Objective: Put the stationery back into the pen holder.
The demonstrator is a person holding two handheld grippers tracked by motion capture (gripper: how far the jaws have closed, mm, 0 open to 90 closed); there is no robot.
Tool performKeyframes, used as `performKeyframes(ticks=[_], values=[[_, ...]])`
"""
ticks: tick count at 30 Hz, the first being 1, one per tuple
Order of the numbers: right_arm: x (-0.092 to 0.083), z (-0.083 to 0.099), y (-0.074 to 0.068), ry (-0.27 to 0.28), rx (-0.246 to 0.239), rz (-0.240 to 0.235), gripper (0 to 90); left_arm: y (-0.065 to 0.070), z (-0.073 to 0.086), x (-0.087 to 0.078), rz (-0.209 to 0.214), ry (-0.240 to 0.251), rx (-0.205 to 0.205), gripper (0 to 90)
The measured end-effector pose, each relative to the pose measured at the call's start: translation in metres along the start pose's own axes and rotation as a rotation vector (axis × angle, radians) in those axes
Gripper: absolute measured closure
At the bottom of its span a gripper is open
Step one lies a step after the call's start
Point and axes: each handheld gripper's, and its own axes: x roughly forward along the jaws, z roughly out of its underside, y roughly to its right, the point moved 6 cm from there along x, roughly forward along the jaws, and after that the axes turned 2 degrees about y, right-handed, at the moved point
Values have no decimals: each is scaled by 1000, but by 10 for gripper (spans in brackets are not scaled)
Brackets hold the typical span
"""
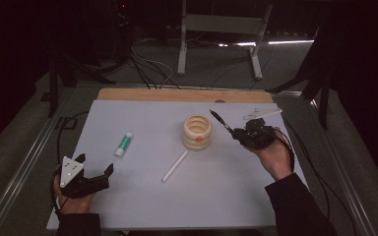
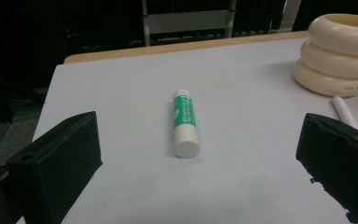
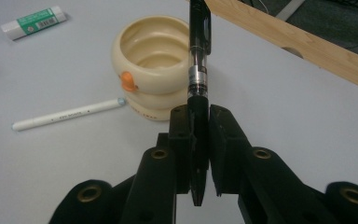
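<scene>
Right claw clamped on a black pen, held above the bench just right of the cream pot. Left claw spread wide and empty at the near-left corner, facing the glue stick. A white pen lies before the pot.

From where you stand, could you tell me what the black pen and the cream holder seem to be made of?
Black pen: likely glossy plastic with a metal band, judging by the sheen and the silvery ring. Cream holder: probably glazed ceramic or smooth plastic; the ribbed wall shines softly, so it stays open which.
</scene>
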Motion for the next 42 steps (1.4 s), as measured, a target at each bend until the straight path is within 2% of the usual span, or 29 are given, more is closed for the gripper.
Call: performKeyframes(ticks=[25,36,42], values=[[17,-18,-20,-34,-27,-28,806,-1,0,-1,-1,3,-1,3],[30,-22,-23,-78,-25,-33,803,-1,0,-1,0,4,-2,3],[34,-23,-23,-82,-14,-33,801,-2,0,-1,0,4,-3,3]])
